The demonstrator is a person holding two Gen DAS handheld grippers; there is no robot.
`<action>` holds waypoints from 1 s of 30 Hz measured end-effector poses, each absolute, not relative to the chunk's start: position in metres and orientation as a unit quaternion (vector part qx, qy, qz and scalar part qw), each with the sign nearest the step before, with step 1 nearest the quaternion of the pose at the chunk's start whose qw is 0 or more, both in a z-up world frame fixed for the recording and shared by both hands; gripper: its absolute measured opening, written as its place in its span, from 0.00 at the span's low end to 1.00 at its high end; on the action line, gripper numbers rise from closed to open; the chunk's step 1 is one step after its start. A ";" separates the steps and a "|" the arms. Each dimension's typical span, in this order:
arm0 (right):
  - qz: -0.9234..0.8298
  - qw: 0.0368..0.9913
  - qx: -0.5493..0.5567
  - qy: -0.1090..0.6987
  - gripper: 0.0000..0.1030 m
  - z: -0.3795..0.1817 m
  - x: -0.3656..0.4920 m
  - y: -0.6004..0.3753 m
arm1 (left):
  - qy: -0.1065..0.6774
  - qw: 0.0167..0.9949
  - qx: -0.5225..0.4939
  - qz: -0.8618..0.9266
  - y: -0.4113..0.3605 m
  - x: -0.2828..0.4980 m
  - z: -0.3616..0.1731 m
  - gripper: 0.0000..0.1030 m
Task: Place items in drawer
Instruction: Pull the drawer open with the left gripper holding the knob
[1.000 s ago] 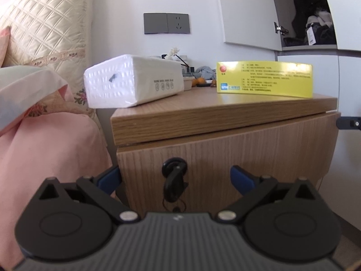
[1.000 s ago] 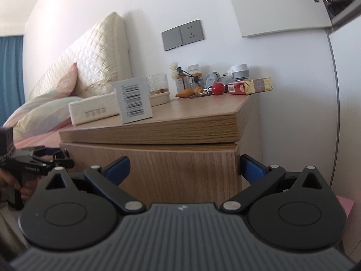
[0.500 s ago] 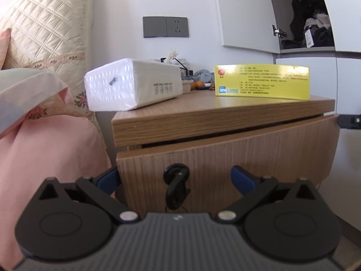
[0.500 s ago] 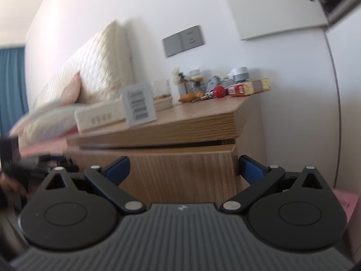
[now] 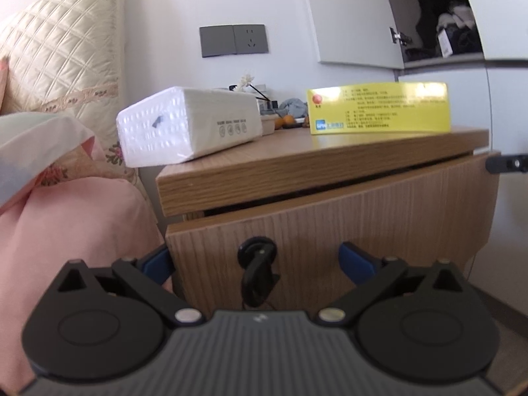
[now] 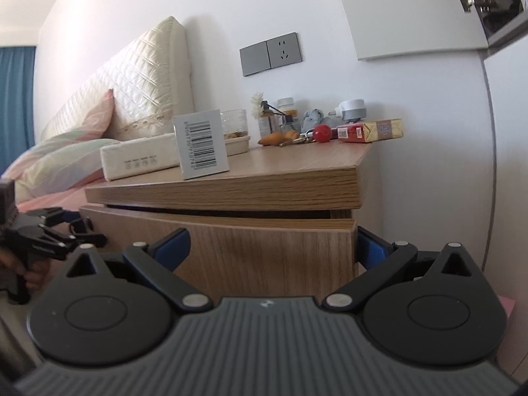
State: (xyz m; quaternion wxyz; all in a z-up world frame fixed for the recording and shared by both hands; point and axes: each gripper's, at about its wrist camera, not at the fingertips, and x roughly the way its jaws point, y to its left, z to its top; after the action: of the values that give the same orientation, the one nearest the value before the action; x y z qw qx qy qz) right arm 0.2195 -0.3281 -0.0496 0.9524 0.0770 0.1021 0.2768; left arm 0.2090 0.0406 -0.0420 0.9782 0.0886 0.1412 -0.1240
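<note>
Since the earlier frames the drawer (image 5: 330, 227) has come forward: the dark gap beneath the nightstand top (image 5: 313, 168) is wider now than a second ago, and the drawer front stands proud of the cabinet.

Your left gripper (image 5: 257, 260) is spread wide, its blue fingertips (image 5: 356, 260) set either side of the black key (image 5: 257, 274) that hangs from the lock in the drawer front; nothing is held between them. Your right gripper (image 6: 270, 247) is likewise wide open and empty, its blue fingertips (image 6: 173, 244) straddling the right corner of the drawer front (image 6: 264, 247), one in front of the panel and one just past its right edge. In the right wrist view your left hand (image 6: 23, 267) shows at the lower left, holding its tool near the drawer's left end.

On the nightstand top lie the items: a white tissue pack (image 5: 188, 125) at the left front corner, overhanging the edge toward the bed (image 5: 66, 214), and a yellow medicine box (image 5: 379, 109) standing upright to the right of it. Behind them, toward the wall, are a glass jar (image 6: 234, 125), small bottles (image 6: 287, 112), a red ball (image 6: 321, 132) and a red-and-gold cigarette pack (image 6: 369, 130). A grey wall socket (image 5: 234, 39) is above.
</note>
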 end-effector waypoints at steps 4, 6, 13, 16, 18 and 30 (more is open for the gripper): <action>0.287 0.950 0.059 0.104 1.00 -0.049 0.214 -0.328 | 0.143 0.978 0.092 -0.124 0.041 0.204 -0.042 1.00; 0.295 0.947 0.064 0.105 1.00 -0.048 0.211 -0.331 | 0.144 0.977 0.092 -0.124 0.041 0.199 -0.041 1.00; 0.318 0.941 0.053 0.107 1.00 -0.047 0.192 -0.337 | 0.143 0.978 0.090 -0.124 0.041 0.179 -0.041 1.00; 0.326 0.938 0.051 0.107 1.00 -0.046 0.184 -0.339 | 0.144 0.978 0.091 -0.124 0.041 0.171 -0.041 1.00; 0.331 0.936 0.049 0.106 1.00 -0.046 0.179 -0.340 | 0.144 0.977 0.093 -0.124 0.041 0.166 -0.041 1.00; 0.367 0.923 0.045 0.107 1.00 -0.045 0.156 -0.350 | 0.148 0.978 0.085 -0.123 0.042 0.140 -0.038 1.00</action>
State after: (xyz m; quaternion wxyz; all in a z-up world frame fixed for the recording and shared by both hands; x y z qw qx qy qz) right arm 0.1556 -0.3504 -0.0449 0.9231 0.0453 0.1068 0.3667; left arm 0.1405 0.0419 -0.0381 0.9775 0.0849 0.1484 -0.1234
